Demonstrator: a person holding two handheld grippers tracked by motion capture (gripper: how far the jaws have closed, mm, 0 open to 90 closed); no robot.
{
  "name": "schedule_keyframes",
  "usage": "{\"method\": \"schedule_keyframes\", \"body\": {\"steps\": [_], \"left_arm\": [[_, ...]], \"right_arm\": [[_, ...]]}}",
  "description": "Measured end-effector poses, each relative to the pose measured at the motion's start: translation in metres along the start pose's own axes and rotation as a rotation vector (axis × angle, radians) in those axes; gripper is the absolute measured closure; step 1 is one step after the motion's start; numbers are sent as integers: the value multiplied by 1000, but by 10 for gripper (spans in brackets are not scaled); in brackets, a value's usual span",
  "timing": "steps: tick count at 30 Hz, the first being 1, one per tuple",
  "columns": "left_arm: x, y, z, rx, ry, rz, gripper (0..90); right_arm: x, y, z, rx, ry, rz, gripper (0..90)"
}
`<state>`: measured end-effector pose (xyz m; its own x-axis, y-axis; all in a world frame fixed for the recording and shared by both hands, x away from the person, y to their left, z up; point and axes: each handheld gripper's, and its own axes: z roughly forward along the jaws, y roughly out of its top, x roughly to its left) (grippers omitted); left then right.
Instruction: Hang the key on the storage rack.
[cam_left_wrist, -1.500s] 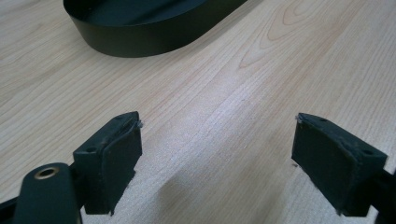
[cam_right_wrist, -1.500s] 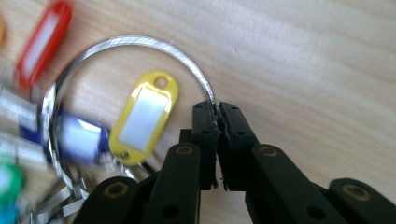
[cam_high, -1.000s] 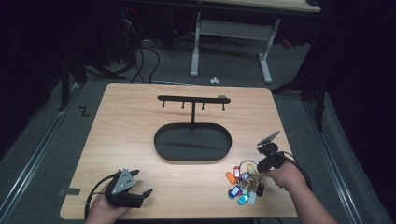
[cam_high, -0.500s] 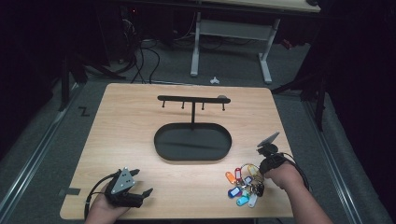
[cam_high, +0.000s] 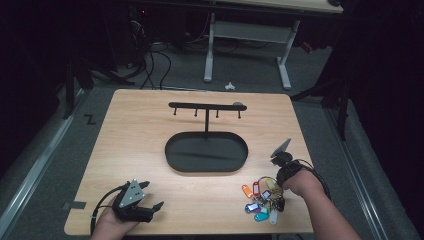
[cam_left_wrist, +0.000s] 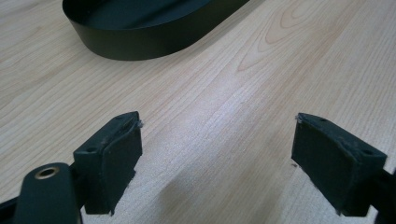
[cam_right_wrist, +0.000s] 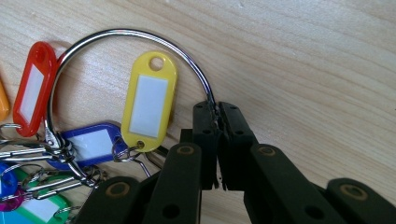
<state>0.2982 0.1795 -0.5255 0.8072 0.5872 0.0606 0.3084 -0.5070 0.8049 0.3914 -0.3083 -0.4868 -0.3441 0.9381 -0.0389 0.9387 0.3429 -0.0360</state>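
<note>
Jaws of the right gripper (cam_right_wrist: 218, 122) pinched tight on the big metal key ring (cam_right_wrist: 116, 35), right where the wire curved down. Lay flat on the light wood tabletop (cam_high: 140, 150), that ring, with a yellow tag (cam_right_wrist: 148, 108) inside its loop. Hung from small clips on the ring: a red tag (cam_right_wrist: 31, 88) at the left, a blue tag (cam_right_wrist: 88, 143) beside the yellow one, and a green tag (cam_right_wrist: 39, 207) lower down.

From the high view, sat near the front right corner of the tabletop, the bunch of tags (cam_high: 260, 199), just beside the right hand (cam_high: 295, 180). Pointed down at the bunch from its right side, the right gripper (cam_high: 278, 181).

Jaws of the left gripper (cam_left_wrist: 217, 163) spread wide apart, with nothing but bare wood between them. Rested near the front left corner, held in the left hand (cam_high: 112, 222), well apart from the tags, the left gripper (cam_high: 134, 201). Trailed from it in a loop, a black cable (cam_high: 102, 204).

Stood in the middle of the tabletop: a black oval tray (cam_high: 172, 150), with a thin post rising from its back edge to a hook bar (cam_high: 205, 106). Hung from the bar, four small hooks, all bare.
</note>
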Motion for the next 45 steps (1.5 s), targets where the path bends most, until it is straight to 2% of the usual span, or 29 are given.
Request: {"method": "schedule_keyframes", "body": {"steps": [3, 7, 13, 19, 21, 23, 29, 35, 36, 37, 45], "left_arm": [[-1, 0, 0, 2, -5, 6, 166], [-1, 0, 0, 2, -8, 9, 166], [-2, 1, 1, 7, -12, 15, 166], [-1, 0, 0, 5, -7, 10, 166], [0, 0, 0, 5, -5, 5, 166], [0, -1, 0, 8, -5, 5, 166], [-1, 0, 1, 7, -5, 9, 166], [-1, 0, 1, 7, -6, 7, 166], [-1, 0, 1, 6, -6, 7, 166], [-1, 0, 1, 7, -6, 7, 166], [-1, 0, 0, 6, -7, 7, 166]], "right_arm": [[0, 4, 0, 25, 7, -7, 863], [0, 3, 0, 17, 4, -32, 864], [5, 3, 0, 15, -31, -76, 870], [2, 1, 0, 2, -11, -79, 874], [1, 1, -3, -13, 17, -74, 874], [-1, 0, -8, -30, 35, -69, 874], [-2, -5, -29, -64, 48, -84, 874], [3, -8, -51, -85, 36, -120, 875], [5, -9, -55, -83, 38, -112, 875], [5, -8, -58, -92, 34, -133, 874], [11, -7, -88, -136, 26, -147, 878]]}}
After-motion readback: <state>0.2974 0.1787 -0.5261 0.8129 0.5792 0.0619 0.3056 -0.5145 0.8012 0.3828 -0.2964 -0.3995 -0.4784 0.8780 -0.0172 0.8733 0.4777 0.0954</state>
